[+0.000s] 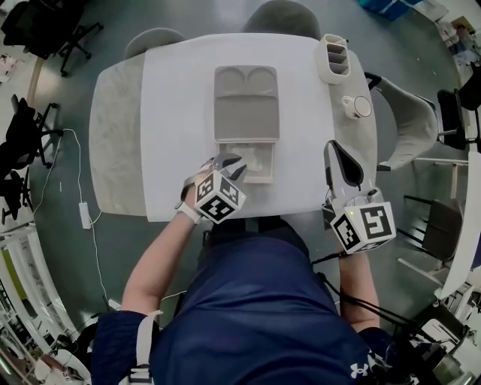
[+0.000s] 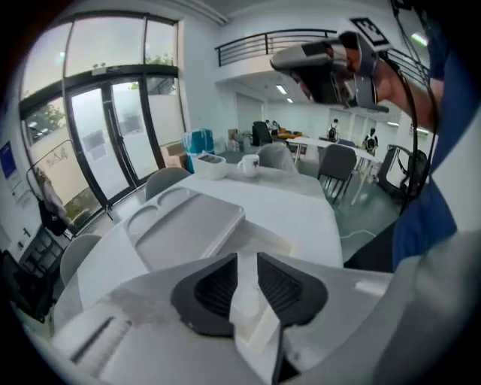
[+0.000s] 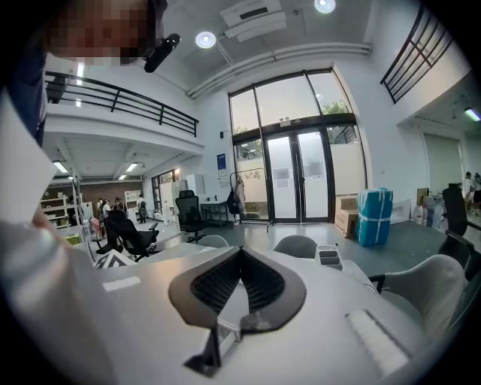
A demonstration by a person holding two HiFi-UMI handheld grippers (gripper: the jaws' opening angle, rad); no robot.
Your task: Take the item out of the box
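The box lies open mid-table: its grey lid [image 1: 246,104] [image 2: 184,225] is folded back flat, and the pale shallow base [image 1: 259,160] [image 2: 274,242] sits nearer me. My left gripper [image 1: 231,162] [image 2: 247,262] is at the base's front left corner. Its jaws stand a little apart with a whitish piece in the gap; I cannot tell whether that is the item or the box's edge. My right gripper [image 1: 331,148] [image 3: 240,253] rests at the table's front right, away from the box, its jaws together and empty.
A white compartment holder [image 1: 333,56] and a white cup [image 1: 358,107] [image 2: 250,164] stand at the table's [image 1: 180,90] far right. Grey chairs [image 1: 282,16] [image 1: 409,124] ring the table. The table's front edge runs just under both grippers.
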